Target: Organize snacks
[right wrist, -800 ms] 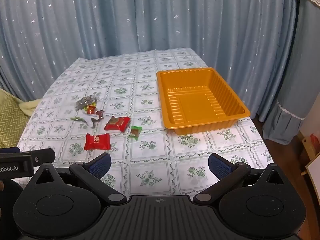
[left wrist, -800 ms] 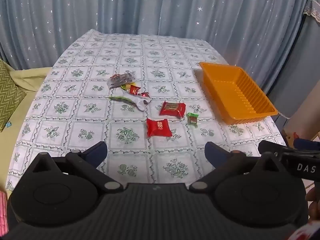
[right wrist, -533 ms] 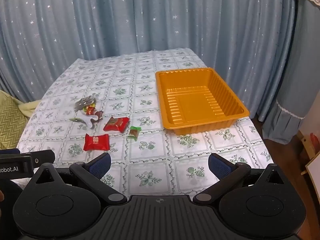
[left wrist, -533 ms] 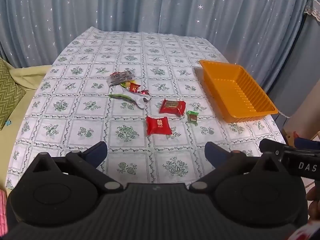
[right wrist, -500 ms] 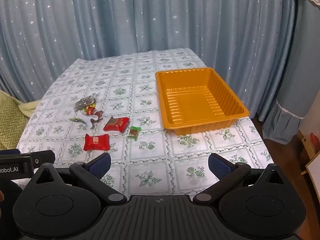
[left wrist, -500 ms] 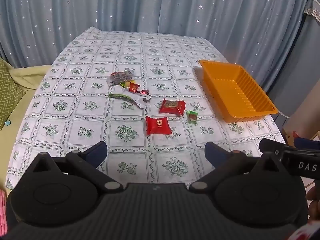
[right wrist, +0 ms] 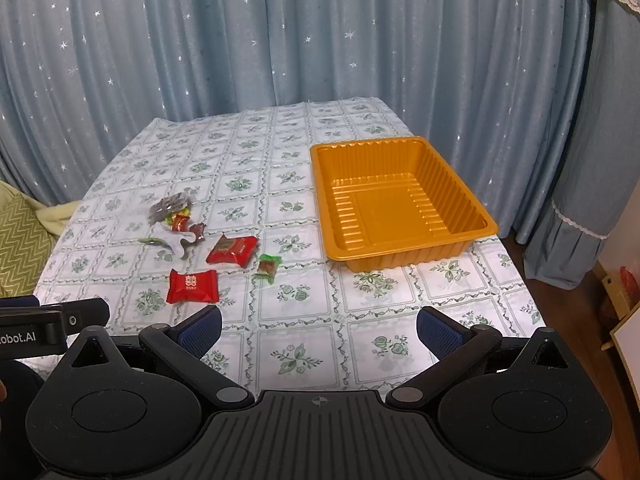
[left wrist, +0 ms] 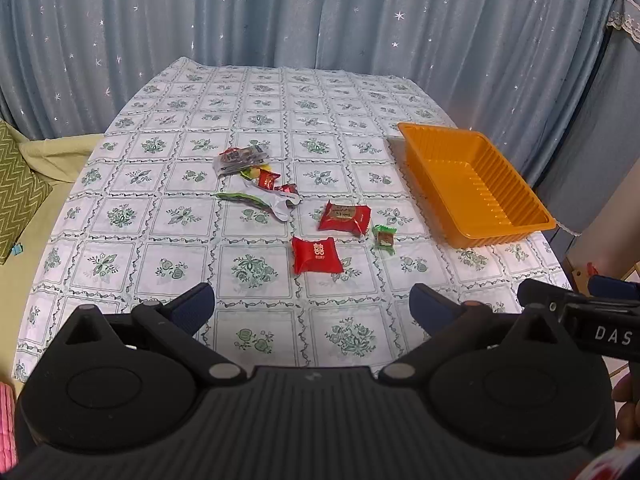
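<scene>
Here, each line is labelling one part of the scene.
Left gripper (left wrist: pixel 311 306): hovering above the near edge of the desk, pointing down at a slant; its jaws are standing fully apart and holding nothing.
Right gripper (right wrist: pixel 318 330): hovering beside the left one, also slanting downward; its jaws are gaping wide and gripping nothing.
Desk (left wrist: pixel 256 112): wearing a pale cloth printed with green floral squares and carrying every item listed below.
Orange tray (right wrist: pixel 476 236): sitting empty on the right side of the desk, well apart from the wrappers.
Square red packet (left wrist: pixel 317 255): lying flat nearest the grippers, apart from both.
Larger red packet (left wrist: pixel 345 218): lying just beyond the square one, tilted.
Green-wrapped candy (left wrist: pixel 385 237): lying between the red packets and the orange tray, touching neither.
Small mixed pile (left wrist: pixel 256 178): clustering farther back on the left; a clear packet, a small red sweet, a white wrapper and a thin green strip are overlapping there, and finer detail is too small to tell.
Blue curtain (right wrist: pixel 320 40): hanging behind the desk, showing white stars.
Green zigzag cushion (left wrist: pixel 16 192): resting off the left edge of the desk.
</scene>
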`<state>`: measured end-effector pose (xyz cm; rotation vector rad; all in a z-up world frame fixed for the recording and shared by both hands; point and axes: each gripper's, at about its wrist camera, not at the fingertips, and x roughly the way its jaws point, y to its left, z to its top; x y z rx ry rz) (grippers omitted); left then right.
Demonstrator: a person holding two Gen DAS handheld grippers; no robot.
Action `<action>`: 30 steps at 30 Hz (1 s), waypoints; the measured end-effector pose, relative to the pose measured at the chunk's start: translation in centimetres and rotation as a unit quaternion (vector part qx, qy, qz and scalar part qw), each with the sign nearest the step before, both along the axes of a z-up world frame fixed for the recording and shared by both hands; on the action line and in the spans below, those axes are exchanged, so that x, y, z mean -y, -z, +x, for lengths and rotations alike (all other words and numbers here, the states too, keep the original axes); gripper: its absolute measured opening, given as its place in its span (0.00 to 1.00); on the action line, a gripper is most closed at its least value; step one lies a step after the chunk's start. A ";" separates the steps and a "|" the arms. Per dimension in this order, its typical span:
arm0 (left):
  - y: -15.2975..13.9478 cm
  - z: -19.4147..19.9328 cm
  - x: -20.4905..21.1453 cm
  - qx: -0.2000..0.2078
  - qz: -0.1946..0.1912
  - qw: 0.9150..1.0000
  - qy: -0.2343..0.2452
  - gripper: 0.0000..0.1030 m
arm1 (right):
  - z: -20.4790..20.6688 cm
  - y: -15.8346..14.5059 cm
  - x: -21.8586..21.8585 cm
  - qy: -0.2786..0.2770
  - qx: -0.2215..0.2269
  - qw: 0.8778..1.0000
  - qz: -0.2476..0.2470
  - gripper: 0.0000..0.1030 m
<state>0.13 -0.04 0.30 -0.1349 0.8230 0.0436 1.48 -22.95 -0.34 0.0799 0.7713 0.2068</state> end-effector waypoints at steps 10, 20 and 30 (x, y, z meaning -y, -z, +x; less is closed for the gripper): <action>-0.1 0.2 0.2 0.001 0.000 1.000 0.001 1.00 | 0.0 0.0 -0.1 0.000 -0.001 1.000 -0.001 1.00; -0.1 0.1 0.3 0.001 0.000 1.000 0.001 1.00 | 0.0 0.0 -0.1 0.001 0.000 1.000 0.000 1.00; 0.0 -0.1 0.2 0.004 -0.003 1.000 0.001 1.00 | 0.0 0.0 -0.2 0.001 -0.001 1.000 -0.001 1.00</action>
